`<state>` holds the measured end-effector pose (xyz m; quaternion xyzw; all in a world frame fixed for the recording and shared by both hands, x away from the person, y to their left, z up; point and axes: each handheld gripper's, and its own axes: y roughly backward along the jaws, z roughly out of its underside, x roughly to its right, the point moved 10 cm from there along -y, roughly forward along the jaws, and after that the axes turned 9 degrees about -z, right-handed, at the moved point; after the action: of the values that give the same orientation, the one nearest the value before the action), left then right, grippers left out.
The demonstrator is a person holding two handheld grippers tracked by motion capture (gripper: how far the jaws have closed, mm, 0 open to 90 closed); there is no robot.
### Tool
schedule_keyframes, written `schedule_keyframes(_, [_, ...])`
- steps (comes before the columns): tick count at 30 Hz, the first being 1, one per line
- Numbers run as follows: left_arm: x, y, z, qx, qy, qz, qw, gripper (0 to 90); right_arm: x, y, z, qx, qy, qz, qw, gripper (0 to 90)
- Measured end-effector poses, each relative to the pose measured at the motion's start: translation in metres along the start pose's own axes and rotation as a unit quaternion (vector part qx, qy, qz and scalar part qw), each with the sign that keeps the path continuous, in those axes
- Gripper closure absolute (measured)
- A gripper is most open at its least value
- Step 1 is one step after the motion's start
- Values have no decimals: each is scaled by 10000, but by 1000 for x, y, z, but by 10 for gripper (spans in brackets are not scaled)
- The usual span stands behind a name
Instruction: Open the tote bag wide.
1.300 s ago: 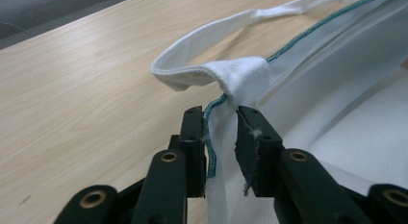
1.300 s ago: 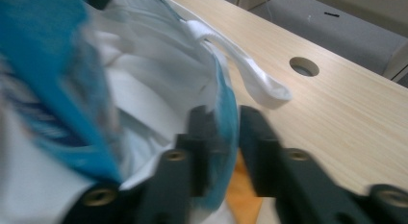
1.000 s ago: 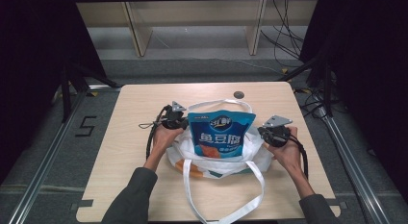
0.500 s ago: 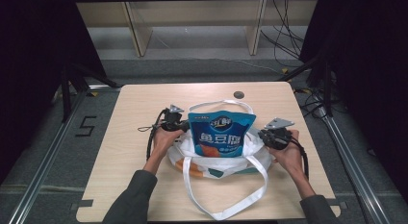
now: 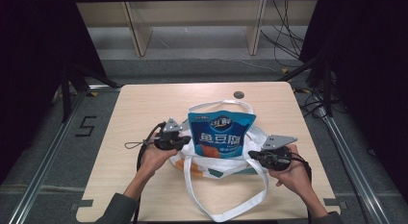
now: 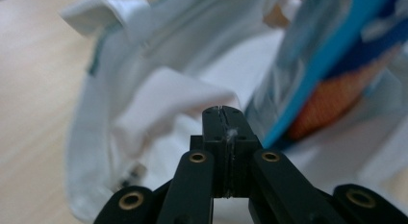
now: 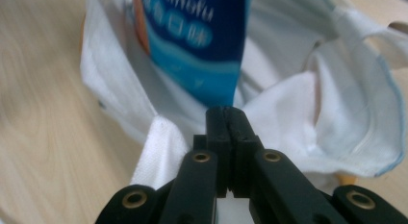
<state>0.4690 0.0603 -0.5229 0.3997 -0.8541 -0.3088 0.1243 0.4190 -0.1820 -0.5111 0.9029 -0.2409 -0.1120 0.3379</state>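
Pale wood surface [image 5: 144,108] carries a white cloth bag [image 5: 250,137] lying near the middle, its long handles looping toward the near edge. Standing in the bag's mouth is a blue snack packet [image 5: 220,133] with white lettering. At the bag's left rim, the left claw [image 5: 186,141] has just closed, jaws pressed together with white cloth bunched at their tips. At the right rim, the right claw [image 5: 252,155] has likewise just closed on a fold of cloth.
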Motion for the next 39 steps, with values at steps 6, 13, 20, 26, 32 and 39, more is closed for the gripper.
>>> schedule_keyframes(6, [13, -8, 38, -319, -367, 13, 9988, 889, -16, -17, 32, -531, 94, -39, 9985, 900])
schedule_keyframes(13, [14, -15, 49, -491, -703, -301, 9959, 881, -18, -36, 49, -920, 141, -20, 9957, 900])
schedule_keyframes(20, [7, 0, 19, 39, -430, -425, 9982, 842, -8, -6, 13, -41, 108, 130, 9998, 869])
schedule_keyframes(26, [-12, -9, 7, 129, -100, -542, 9984, 830, 18, -14, 12, -55, 6, 503, 9987, 855])
schedule_keyframes(32, [-7, -40, 30, -360, -69, -294, 9989, 850, 23, -41, 28, -542, -41, 499, 9973, 864])
schedule_keyframes(39, [-14, -49, 31, -375, -9, -407, 9985, 874, 38, -59, 28, -662, -144, 523, 9963, 875])
